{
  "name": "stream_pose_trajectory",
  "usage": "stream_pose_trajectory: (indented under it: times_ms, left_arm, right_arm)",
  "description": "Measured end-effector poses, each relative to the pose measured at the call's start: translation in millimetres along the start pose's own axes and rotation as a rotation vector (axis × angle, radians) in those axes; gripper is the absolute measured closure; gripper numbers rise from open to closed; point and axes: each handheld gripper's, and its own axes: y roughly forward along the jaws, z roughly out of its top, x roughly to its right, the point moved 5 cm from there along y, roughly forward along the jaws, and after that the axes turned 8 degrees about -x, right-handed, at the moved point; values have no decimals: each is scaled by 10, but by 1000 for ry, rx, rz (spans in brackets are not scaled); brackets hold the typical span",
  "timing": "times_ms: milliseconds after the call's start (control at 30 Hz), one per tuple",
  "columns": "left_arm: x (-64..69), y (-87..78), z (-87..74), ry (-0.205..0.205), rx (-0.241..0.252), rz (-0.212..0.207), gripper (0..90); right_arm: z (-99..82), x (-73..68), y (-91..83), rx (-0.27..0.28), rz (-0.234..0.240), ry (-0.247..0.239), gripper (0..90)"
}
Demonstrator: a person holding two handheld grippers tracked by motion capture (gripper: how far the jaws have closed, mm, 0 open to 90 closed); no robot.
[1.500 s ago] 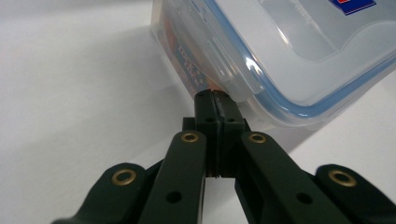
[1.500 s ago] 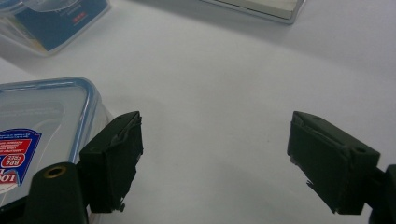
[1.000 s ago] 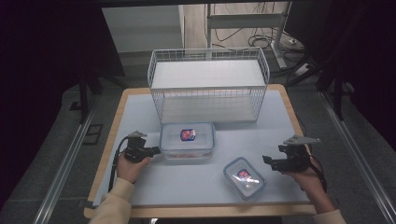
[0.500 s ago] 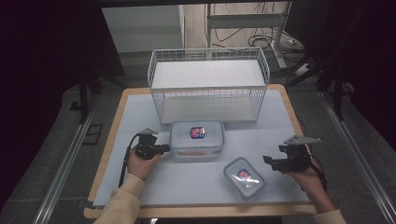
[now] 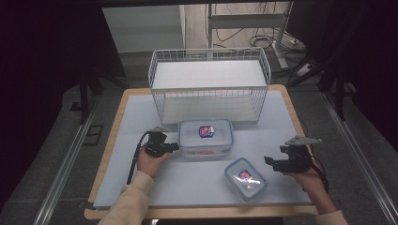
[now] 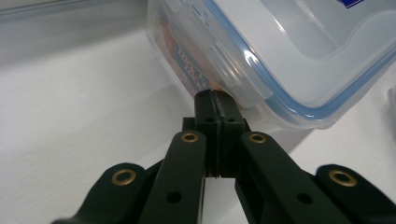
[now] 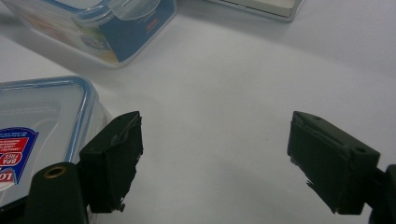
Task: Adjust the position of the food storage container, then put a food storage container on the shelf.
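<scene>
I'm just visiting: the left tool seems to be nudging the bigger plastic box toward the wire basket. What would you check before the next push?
1. Left gripper jaws shut, tips against the large container side: ok.
2. Large container lid seated, clips down: ok on the side seen in the left gripper view; other sides cannot tell.
3. Path between large container and wire basket: ok.
4. Basket's front open to take it: cannot tell.
5. Small container apart from the large one: ok.
6. Right gripper open, holding nothing, beside the small container: ok.
</scene>
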Motion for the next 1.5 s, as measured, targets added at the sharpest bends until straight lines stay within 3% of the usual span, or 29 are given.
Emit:
stream_pose_trajectory:
  times_ms: [267,533,767,1033,1133,1200,1300,1333,1400,1500]
  left_arm:
    - [-9,-10,2,-1,4,-9,900]
    - [21,-349,-66,24,69,11,900]
    - [31,-516,-137,9,97,-16,889]
    - [54,-584,-154,26,107,-15,858]
    - [53,-619,-158,36,123,7,835]
    - [58,-651,-158,35,138,11,739]
    - [59,-678,-150,27,135,12,451]
    - [64,-696,-144,22,137,4,451]
    - [67,-717,-131,10,142,-5,316]
    - [72,-723,-120,1,143,-16,249]
  right_arm:
    - [-3,2,5,0,0,3,180]
    - [21,7,-3,27,25,50,175]
    - [18,0,2,25,25,45,174]
    - [-5,2,35,6,15,18,178]
    - [1,-1,27,11,16,17,178]
    - [7,-4,21,16,18,16,177]
    - [18,-15,16,21,28,19,174]
    - [25,-24,14,26,37,19,170]
    - [50,-58,11,45,66,11,158]
    - [77,-88,13,62,89,7,154]
